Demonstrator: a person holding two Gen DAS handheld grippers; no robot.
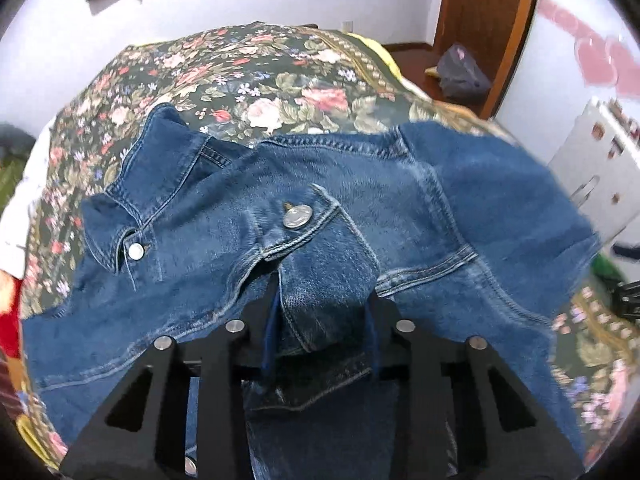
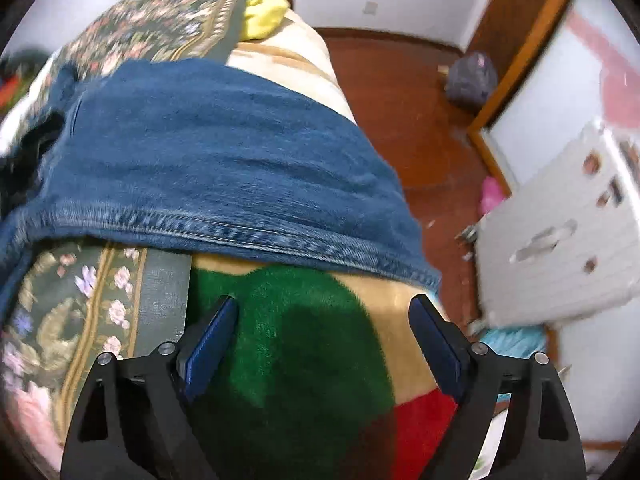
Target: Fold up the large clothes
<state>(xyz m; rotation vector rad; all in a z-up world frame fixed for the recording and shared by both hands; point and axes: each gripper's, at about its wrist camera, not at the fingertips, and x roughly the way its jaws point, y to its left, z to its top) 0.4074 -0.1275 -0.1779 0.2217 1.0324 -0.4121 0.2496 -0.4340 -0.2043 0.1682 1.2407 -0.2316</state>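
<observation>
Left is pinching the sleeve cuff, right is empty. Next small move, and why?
Probably carry the buttoned blue denim cuff, clamped in the left gripper, across the denim jacket body and lay it flat. The right gripper hangs open over the green fleece blanket, short of the hem.

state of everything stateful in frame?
Left gripper: shut on cuff
Cuff: buttoned, lifted off the jacket
Jacket: spread on the bed, unfolded
Collar: rumpled
Right gripper: open, holding nothing, over the blanket
</observation>
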